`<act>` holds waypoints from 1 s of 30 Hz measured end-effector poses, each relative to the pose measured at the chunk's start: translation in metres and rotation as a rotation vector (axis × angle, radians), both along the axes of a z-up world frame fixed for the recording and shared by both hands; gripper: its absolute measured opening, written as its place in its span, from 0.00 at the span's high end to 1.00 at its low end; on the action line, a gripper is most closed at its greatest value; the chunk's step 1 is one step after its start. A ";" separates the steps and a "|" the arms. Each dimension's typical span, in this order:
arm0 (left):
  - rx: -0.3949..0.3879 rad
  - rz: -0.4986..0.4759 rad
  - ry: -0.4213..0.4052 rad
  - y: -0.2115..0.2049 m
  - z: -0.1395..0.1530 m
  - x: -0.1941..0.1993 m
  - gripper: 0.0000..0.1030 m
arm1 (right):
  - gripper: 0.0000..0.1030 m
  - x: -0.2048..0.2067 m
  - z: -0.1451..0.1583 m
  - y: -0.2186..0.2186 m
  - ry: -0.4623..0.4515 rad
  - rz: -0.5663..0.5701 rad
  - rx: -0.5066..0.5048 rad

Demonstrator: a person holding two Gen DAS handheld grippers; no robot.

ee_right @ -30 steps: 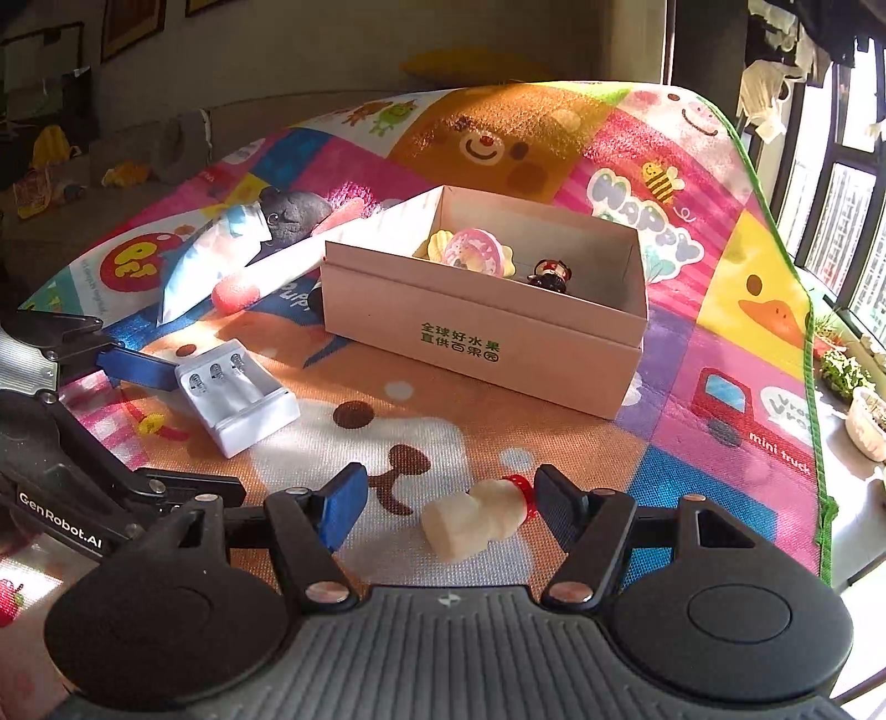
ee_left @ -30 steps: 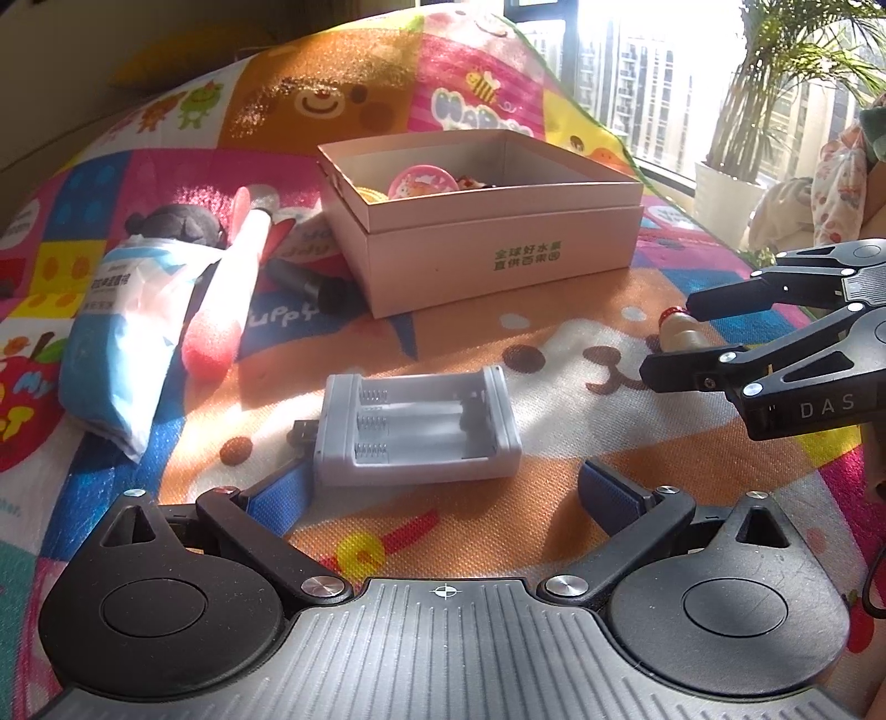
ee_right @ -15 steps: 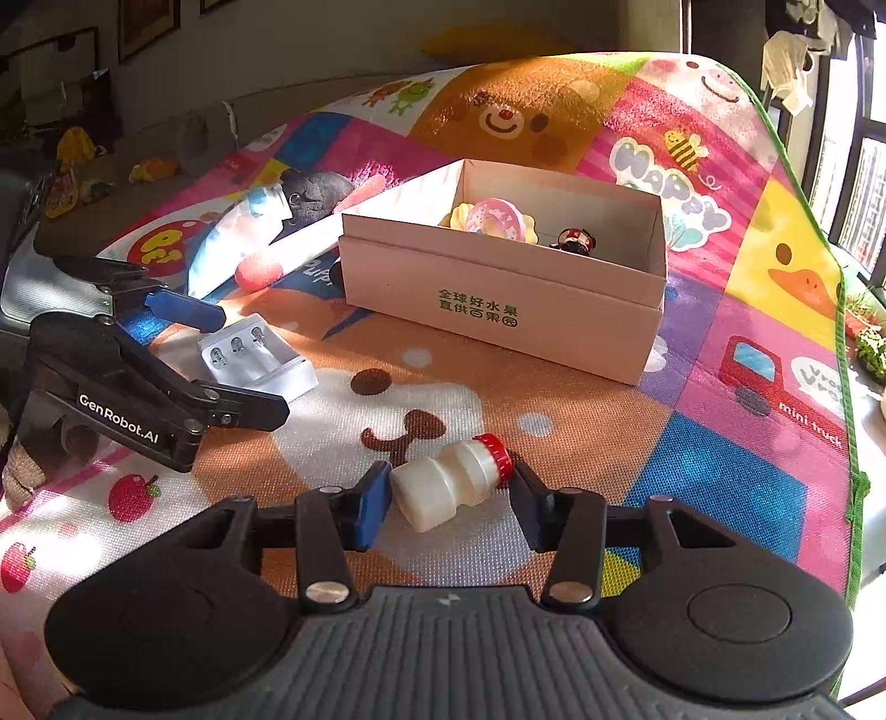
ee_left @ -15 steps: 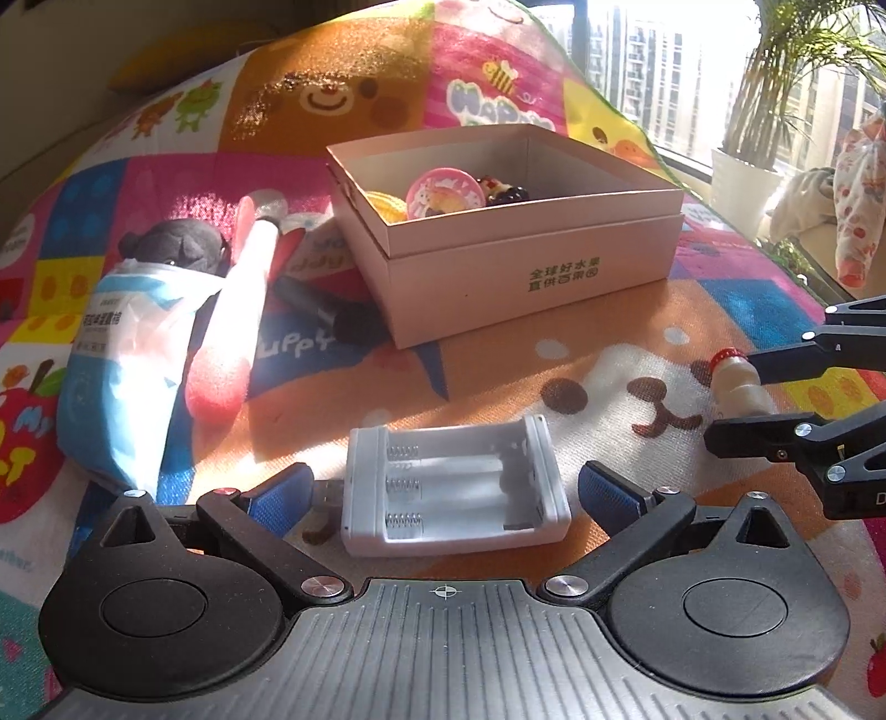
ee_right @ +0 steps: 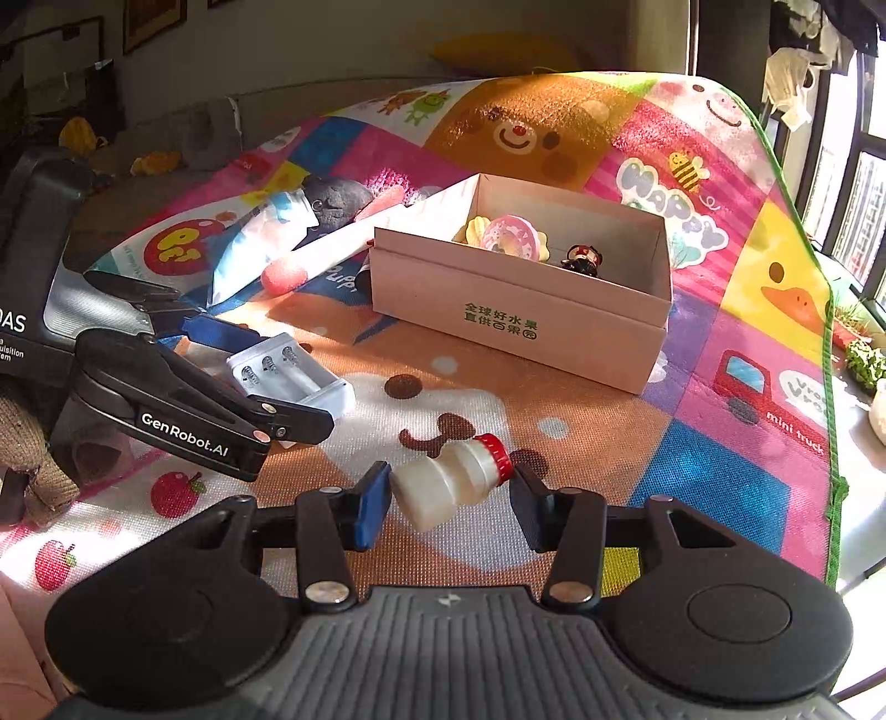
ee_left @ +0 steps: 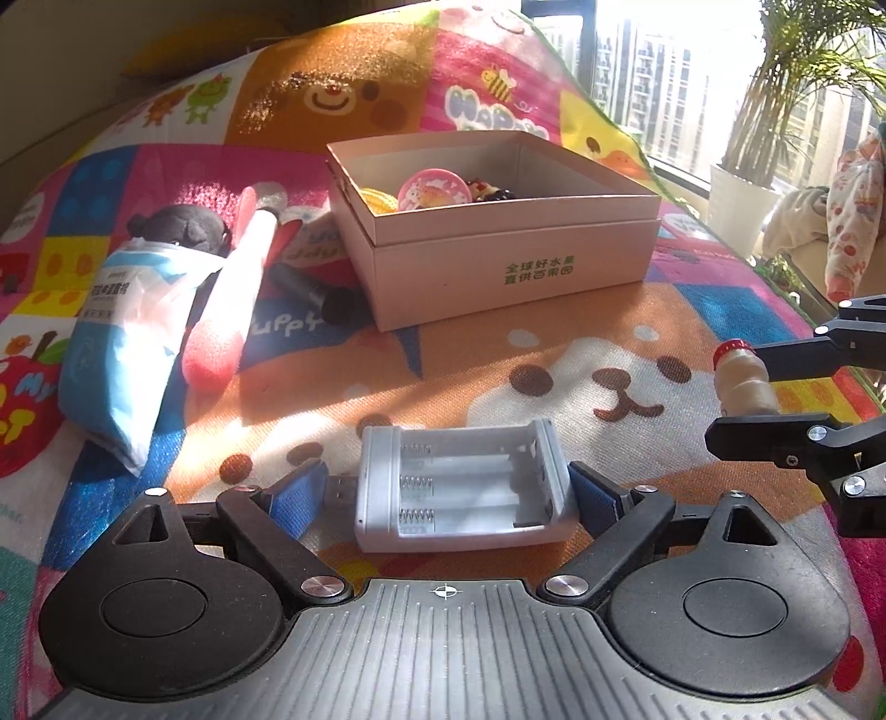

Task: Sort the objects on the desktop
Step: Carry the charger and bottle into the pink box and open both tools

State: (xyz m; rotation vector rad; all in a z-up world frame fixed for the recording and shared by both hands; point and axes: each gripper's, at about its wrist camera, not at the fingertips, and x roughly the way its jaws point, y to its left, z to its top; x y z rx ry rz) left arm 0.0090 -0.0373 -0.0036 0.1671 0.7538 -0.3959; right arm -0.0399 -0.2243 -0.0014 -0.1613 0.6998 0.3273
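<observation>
- Left gripper (ee_left: 448, 490), marked "GenRobot.AI", clamped on white battery case (ee_left: 462, 490).
- Right gripper (ee_right: 449, 501) clamped on small bottle (ee_right: 451, 479).
- Box (ee_right: 515, 310), mid-frame, bears green Chinese print.
- Mat (ee_right: 673, 188) reads "HAPPY", upper right.

Home living room, sunlit.
Cartoon play mat (ee_left: 554, 343) spread under the fingers; beyond them, a potted palm (ee_left: 775, 127) by tall windows (ee_left: 653, 66), laundry (ee_right: 792, 83) hanging, framed pictures (ee_right: 149, 22) on the wall.

A box (ee_left: 498, 260) sits mid-mat (ee_left: 637, 310). A charger (ee_left: 462, 490) lies before it. A bottle (ee_left: 742, 382) lies right of the charger.
</observation>
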 end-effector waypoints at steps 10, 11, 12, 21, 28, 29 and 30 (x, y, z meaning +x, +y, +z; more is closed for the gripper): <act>-0.003 -0.104 -0.209 0.000 0.063 -0.052 0.08 | 0.55 -0.029 0.045 -0.011 -0.064 -0.003 0.003; -0.006 -0.112 -0.235 -0.002 0.070 -0.054 0.08 | 0.55 -0.031 0.051 -0.013 -0.075 -0.002 0.013; -0.008 -0.119 -0.263 -0.003 0.078 -0.056 0.08 | 0.55 -0.035 0.061 -0.015 -0.095 0.001 0.029; -0.029 -0.116 -0.462 -0.033 0.119 0.002 0.08 | 0.55 0.000 0.135 -0.036 -0.267 -0.064 0.081; -0.071 -0.065 -0.377 -0.048 0.104 0.097 0.03 | 0.40 0.125 0.151 -0.060 -0.186 -0.165 0.219; -0.061 -0.050 -0.348 -0.043 0.099 0.099 0.03 | 0.39 0.137 0.148 -0.062 -0.177 -0.195 0.227; -0.060 -0.047 -0.326 -0.035 0.093 0.097 0.02 | 0.39 0.147 0.145 -0.062 -0.168 -0.223 0.222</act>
